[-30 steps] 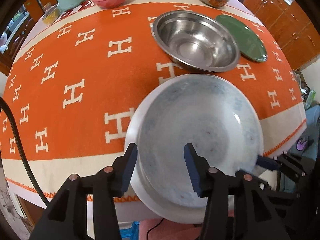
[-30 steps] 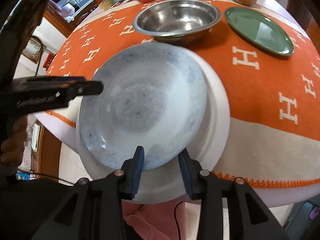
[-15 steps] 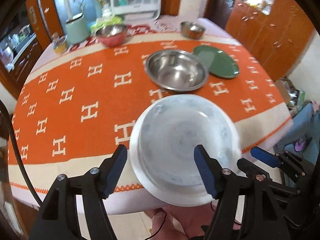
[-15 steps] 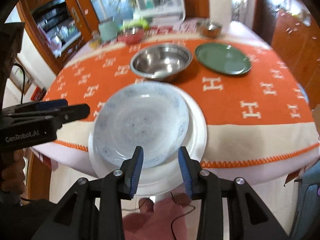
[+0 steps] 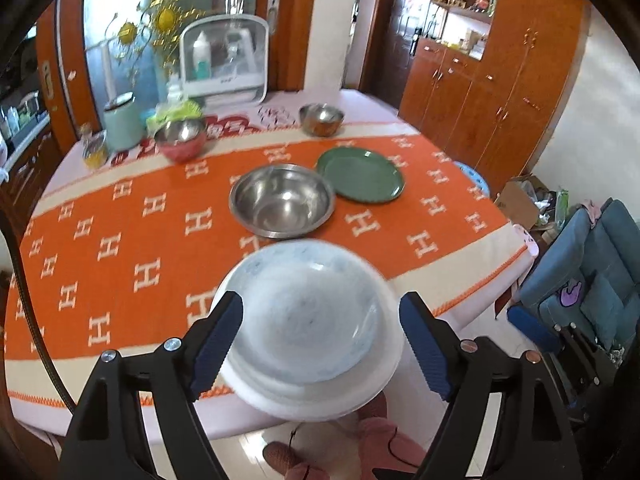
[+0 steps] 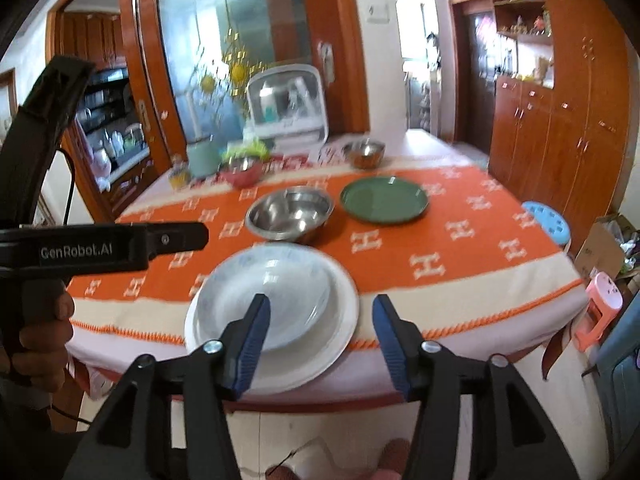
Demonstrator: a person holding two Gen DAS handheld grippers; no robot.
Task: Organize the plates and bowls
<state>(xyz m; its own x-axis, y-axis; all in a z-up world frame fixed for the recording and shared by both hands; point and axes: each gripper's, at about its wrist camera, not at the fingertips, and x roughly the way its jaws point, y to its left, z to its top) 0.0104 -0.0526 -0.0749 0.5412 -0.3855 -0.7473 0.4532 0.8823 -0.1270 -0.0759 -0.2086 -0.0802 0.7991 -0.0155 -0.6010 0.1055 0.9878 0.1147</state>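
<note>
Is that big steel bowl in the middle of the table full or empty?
Empty. The steel bowl sits upright on the orange cloth, and both views show only its bare shiny bottom.

3 steel bowls [image 5: 282, 205], 1 pale bowl [image 5: 308, 316], 2 plates [image 5: 362, 175].

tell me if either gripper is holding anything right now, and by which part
Nothing is held. The left gripper and right gripper are both open, clear of the pale speckled shallow bowl on the white plate.

You're in a home dining room: wooden cabinets [image 6: 560, 148], a kitchen doorway, a countertop dish sterilizer [image 5: 224, 60], an orange tablecloth [image 5: 132, 220] on the table
</note>
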